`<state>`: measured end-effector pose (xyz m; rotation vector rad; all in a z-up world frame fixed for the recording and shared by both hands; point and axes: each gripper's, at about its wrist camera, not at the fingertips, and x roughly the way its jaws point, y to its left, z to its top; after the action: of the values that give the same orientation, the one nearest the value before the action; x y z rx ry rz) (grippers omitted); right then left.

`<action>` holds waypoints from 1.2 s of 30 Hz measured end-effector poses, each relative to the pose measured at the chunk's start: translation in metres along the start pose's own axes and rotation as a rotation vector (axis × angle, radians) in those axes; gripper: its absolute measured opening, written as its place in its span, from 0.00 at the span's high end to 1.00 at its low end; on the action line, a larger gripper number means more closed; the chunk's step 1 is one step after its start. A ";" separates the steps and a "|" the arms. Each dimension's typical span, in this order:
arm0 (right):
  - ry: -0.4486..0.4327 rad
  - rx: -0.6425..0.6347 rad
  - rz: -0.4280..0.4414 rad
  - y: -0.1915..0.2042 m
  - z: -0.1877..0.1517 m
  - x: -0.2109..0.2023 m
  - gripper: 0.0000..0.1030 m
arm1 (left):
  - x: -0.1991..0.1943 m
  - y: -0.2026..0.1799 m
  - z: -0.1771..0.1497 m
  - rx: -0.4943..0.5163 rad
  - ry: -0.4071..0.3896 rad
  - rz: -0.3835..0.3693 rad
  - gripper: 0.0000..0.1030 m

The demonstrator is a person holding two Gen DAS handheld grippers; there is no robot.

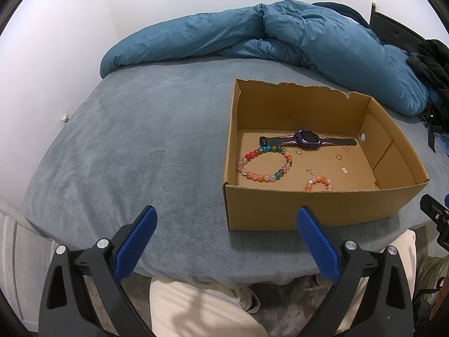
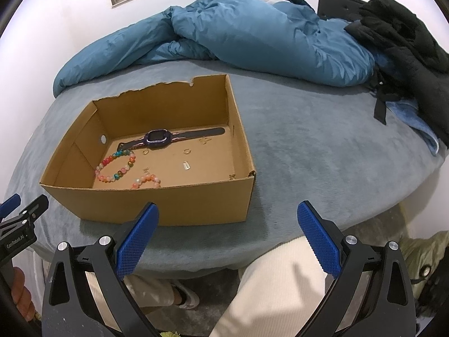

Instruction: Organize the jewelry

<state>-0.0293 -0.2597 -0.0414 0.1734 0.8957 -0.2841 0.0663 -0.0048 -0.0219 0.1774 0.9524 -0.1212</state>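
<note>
An open cardboard box [image 1: 308, 207] [image 2: 157, 202] rests on the grey-blue bed. Inside lie a purple watch [image 1: 307, 139] [image 2: 160, 137], a large multicoloured bead bracelet [image 1: 265, 163] [image 2: 116, 165], a small pink bead bracelet [image 1: 320, 183] [image 2: 146, 181] and several tiny gold pieces such as a ring [image 1: 299, 152] [image 2: 187, 151]. My left gripper [image 1: 227, 216] is open, held low before the box's near left corner. My right gripper [image 2: 228, 210] is open too, in front of the box's near right corner. Neither holds anything.
A rumpled teal duvet [image 1: 280, 36] [image 2: 252, 33] lies across the far side of the bed. Black clothing [image 2: 407, 36] is piled at the right. The bed's bare cover [image 1: 140, 146] stretches left of the box. A person's cream trouser legs [image 1: 196, 309] [image 2: 275, 286] are below.
</note>
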 end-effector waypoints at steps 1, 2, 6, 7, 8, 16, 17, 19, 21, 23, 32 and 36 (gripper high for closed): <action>0.000 -0.001 0.001 0.000 0.000 0.000 0.08 | 0.000 0.000 0.000 0.000 0.000 0.000 0.05; 0.001 -0.003 0.002 0.000 0.000 0.000 0.08 | 0.000 0.000 0.000 0.000 -0.001 0.001 0.05; 0.001 -0.011 0.005 0.001 0.001 0.000 0.08 | 0.000 0.000 0.000 0.000 0.000 0.001 0.05; 0.001 -0.011 0.006 0.002 0.001 0.000 0.08 | 0.000 0.000 0.000 0.001 0.000 0.001 0.05; 0.001 -0.011 0.006 0.002 0.001 0.000 0.08 | 0.000 0.000 0.000 0.000 0.000 0.001 0.05; 0.001 -0.009 0.004 0.003 0.000 0.000 0.08 | 0.000 0.000 0.000 0.001 0.000 0.000 0.05; 0.001 -0.010 0.004 0.003 0.000 0.000 0.08 | 0.000 0.000 0.000 0.000 0.000 0.000 0.05; 0.001 -0.009 0.005 0.003 0.000 0.000 0.08 | 0.000 0.000 0.000 0.000 -0.001 0.000 0.05; 0.000 -0.009 0.004 0.003 0.000 0.000 0.08 | 0.000 0.000 0.000 0.000 -0.001 0.000 0.05; 0.000 -0.009 0.004 0.003 0.000 0.000 0.08 | 0.000 0.000 0.000 0.000 0.000 0.000 0.05; 0.001 -0.011 0.004 0.006 0.002 0.000 0.08 | 0.000 0.000 0.000 0.000 0.000 0.000 0.05; 0.000 -0.012 0.004 0.006 0.001 0.000 0.08 | 0.000 0.000 0.000 -0.001 0.000 0.000 0.05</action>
<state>-0.0261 -0.2545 -0.0406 0.1639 0.8970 -0.2755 0.0662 -0.0045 -0.0216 0.1770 0.9520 -0.1208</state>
